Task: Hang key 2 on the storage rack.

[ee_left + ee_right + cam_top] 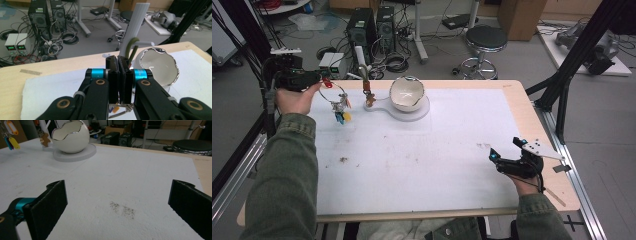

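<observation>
My left gripper (pixel 325 81) is raised over the far left corner of the white mat, shut on a thin metal key ring (pixel 335 93). A bunch of keys with yellow and blue tags (pixel 343 117) dangles from the ring above the mat. In the left gripper view the jaws (pixel 119 82) are pressed together, and the ring's wire (pixel 123 109) shows just under them. The tags (pixel 11 135) also hang at the top left of the right gripper view. My right gripper (pixel 504 150) rests near the table's right front corner, open (pixel 117 205) with nothing between its pads.
A white eggshell-shaped bowl (pixel 407 93) sits on a round white base (pixel 418 114) at the back centre. Beside it a white post (pixel 360 56) carries a brown tag (pixel 370 99). The mat (pixel 422 150) has small dark smudges. Beyond the table are computer towers (pixel 362 30) and a stool (pixel 484 40).
</observation>
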